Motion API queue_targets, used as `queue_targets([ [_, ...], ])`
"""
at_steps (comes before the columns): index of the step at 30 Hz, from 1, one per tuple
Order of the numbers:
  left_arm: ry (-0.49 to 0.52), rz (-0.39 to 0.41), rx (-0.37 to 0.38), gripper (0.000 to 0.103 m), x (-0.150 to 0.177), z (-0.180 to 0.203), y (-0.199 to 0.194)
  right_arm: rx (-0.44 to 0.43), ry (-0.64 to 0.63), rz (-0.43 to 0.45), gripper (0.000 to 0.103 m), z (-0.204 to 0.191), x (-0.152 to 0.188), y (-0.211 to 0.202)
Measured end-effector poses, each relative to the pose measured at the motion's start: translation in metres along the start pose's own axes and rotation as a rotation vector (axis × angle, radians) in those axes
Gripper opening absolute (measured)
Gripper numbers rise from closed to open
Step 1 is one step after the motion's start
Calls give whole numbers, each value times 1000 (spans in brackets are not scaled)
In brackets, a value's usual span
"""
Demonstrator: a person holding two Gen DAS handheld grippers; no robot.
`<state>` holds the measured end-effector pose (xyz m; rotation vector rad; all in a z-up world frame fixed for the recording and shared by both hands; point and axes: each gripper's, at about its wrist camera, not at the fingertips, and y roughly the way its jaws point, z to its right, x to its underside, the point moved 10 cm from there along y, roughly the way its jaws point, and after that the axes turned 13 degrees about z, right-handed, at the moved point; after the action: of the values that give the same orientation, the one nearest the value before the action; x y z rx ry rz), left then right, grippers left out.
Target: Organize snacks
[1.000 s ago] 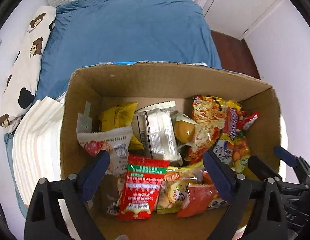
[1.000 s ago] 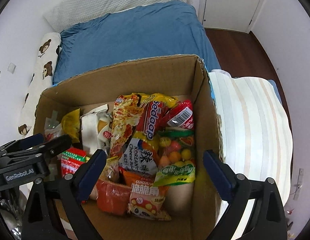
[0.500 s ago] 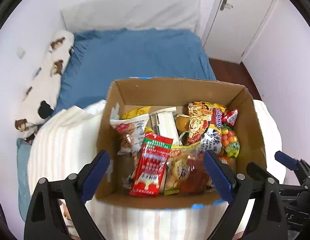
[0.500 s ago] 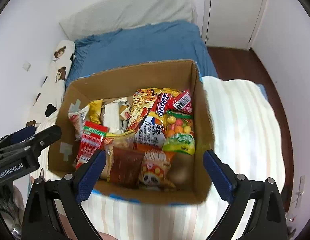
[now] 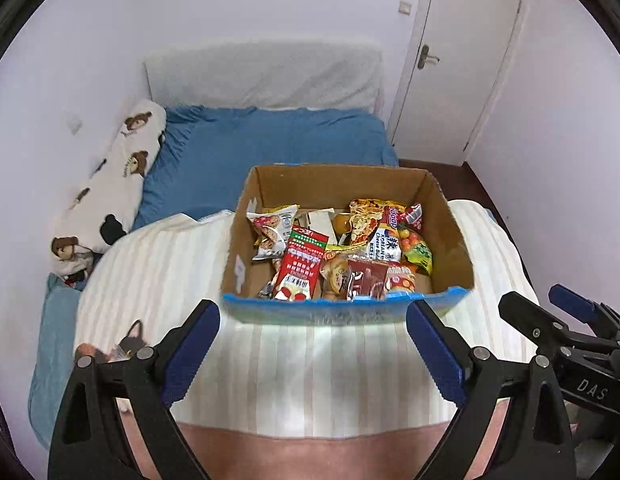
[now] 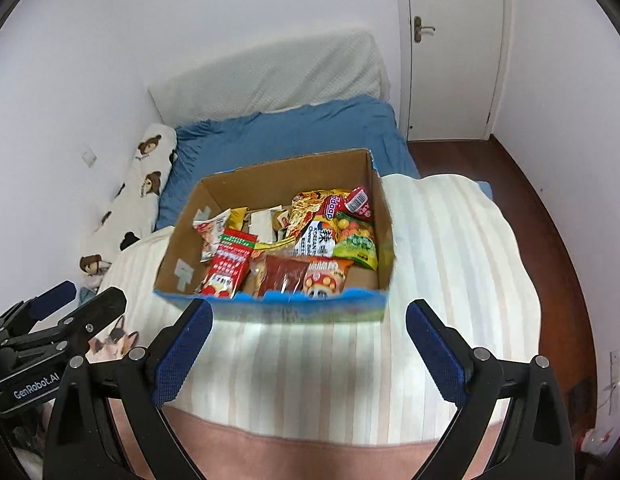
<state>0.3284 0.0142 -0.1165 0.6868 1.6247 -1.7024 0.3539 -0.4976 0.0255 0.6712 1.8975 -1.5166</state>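
Both wrist views look steeply down, side by side, sharing the snack box [image 5: 438, 208] on the bed [image 6: 310, 136]

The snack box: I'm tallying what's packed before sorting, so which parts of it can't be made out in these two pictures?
- Bottom layer of the cardboard box: hidden in both views under the top packets, such as the red packet.
- Near wall's inside: hidden in both views behind the blue front edge.
- Small print on the packets: too small in both views.
- White packet at the back: partly covered in the right wrist view by its neighbours.
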Motion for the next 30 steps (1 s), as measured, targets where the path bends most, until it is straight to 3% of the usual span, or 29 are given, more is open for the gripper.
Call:
queue_targets([
  [16, 40, 113, -19, 96, 29, 3, -117, -10, -45, 156, 100, -22, 27, -149],
  [18, 44, 130, -38, 96, 30, 0, -126, -8, -50, 168, 102, -23, 28, -158],
  [20, 41, 138, -48, 103, 31, -2, -132, -4, -55, 179, 103, -24, 31, -166],
  [30, 9, 176, -74, 103, 29, -12, -144, 31, -56, 188, 103, -17, 36, -176],
])
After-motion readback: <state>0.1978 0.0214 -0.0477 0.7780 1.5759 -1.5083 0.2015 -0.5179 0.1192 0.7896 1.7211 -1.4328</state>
